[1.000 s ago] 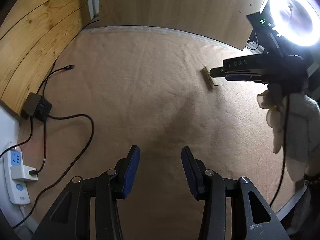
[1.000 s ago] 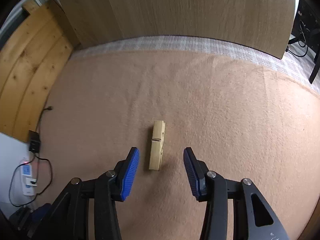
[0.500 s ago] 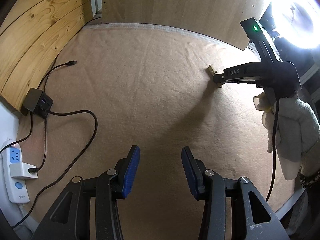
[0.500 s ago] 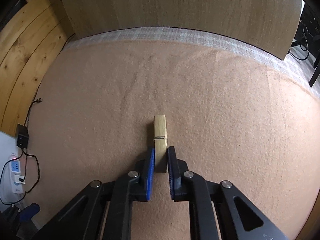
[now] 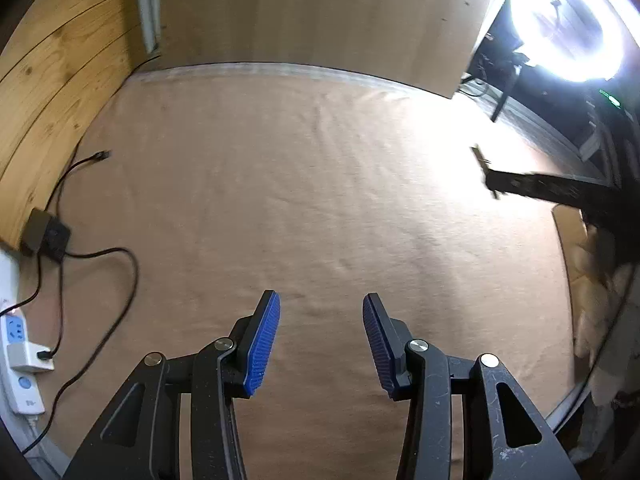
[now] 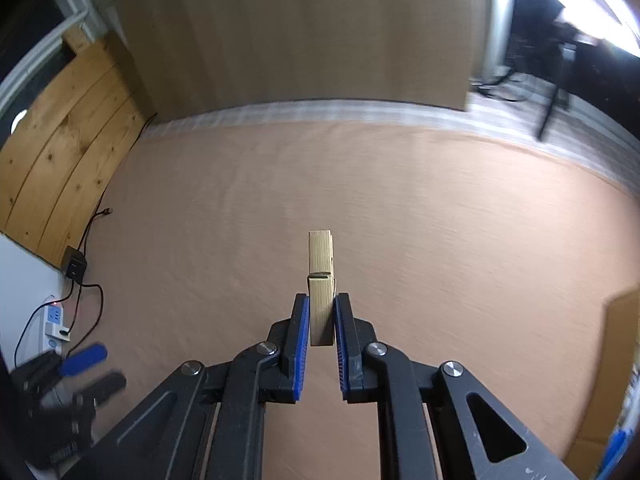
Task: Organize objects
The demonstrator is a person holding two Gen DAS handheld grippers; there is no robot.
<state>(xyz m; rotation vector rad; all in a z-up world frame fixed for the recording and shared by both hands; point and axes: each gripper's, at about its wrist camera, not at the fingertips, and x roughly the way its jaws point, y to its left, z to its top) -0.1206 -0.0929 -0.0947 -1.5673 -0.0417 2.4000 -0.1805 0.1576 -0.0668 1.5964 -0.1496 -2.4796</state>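
Right hand-held gripper [image 6: 321, 322] around clothespin [image 6: 320, 280]

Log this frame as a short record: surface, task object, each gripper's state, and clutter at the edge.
surface: tan cloth over the work area, wood panels behind
task object: wooden clothespin, lifted clear of the cloth
right gripper: jaws closed on the clothespin's lower end, its tip pointing away from the camera
left gripper: jaws apart, nothing between them, over bare cloth
edge clutter: white power strip, black adapter and black cable at the left
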